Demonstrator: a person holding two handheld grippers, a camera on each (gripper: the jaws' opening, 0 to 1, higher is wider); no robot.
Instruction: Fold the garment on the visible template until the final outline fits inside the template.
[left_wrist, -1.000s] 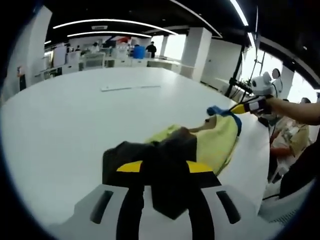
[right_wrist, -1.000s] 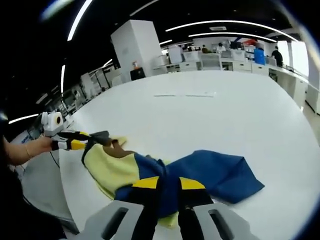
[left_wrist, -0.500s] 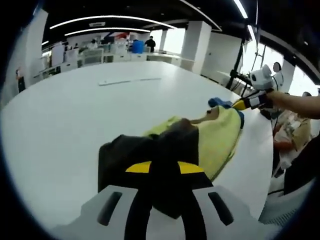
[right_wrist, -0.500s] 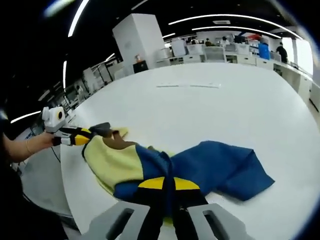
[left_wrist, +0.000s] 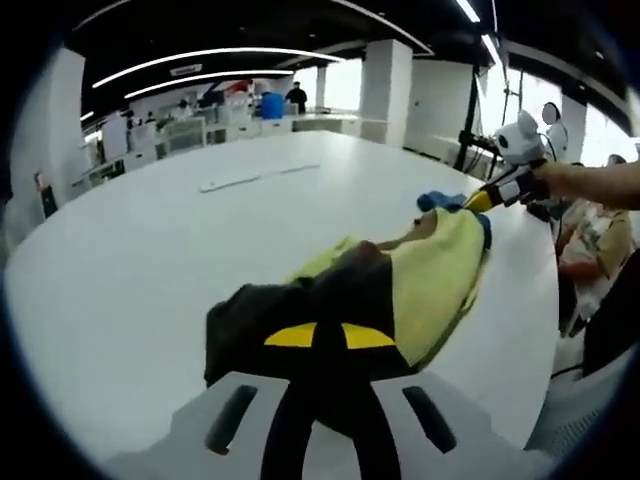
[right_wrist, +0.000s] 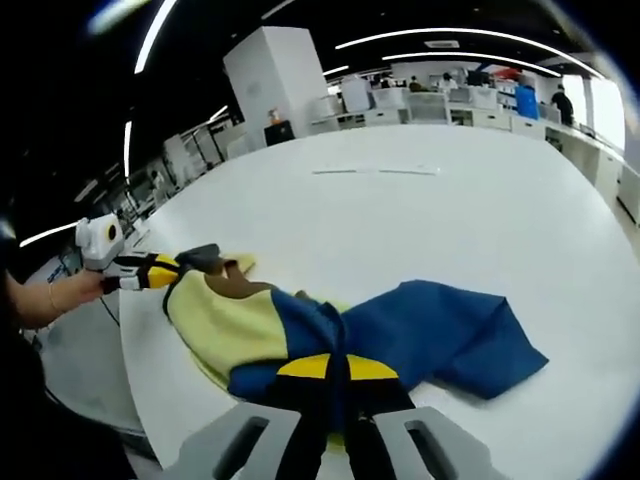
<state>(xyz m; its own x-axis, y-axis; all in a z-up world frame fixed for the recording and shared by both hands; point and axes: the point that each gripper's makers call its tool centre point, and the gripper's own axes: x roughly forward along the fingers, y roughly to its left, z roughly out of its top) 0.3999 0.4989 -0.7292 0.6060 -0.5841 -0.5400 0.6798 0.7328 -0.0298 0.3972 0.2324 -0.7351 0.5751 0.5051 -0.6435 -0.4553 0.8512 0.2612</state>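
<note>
My left gripper (left_wrist: 330, 350) and right gripper (right_wrist: 335, 385) each clamp the yellow, blue and dark fabric garment (right_wrist: 300, 330) on the white counter (right_wrist: 420, 220).

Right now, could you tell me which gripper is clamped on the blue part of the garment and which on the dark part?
The right gripper grips the garment's blue sleeve; the left gripper is shut on its dark brown sleeve, with yellow fabric between.

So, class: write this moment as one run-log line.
left gripper: shut on garment | right gripper: shut on garment | table: garment unfolded, crumpled
</note>
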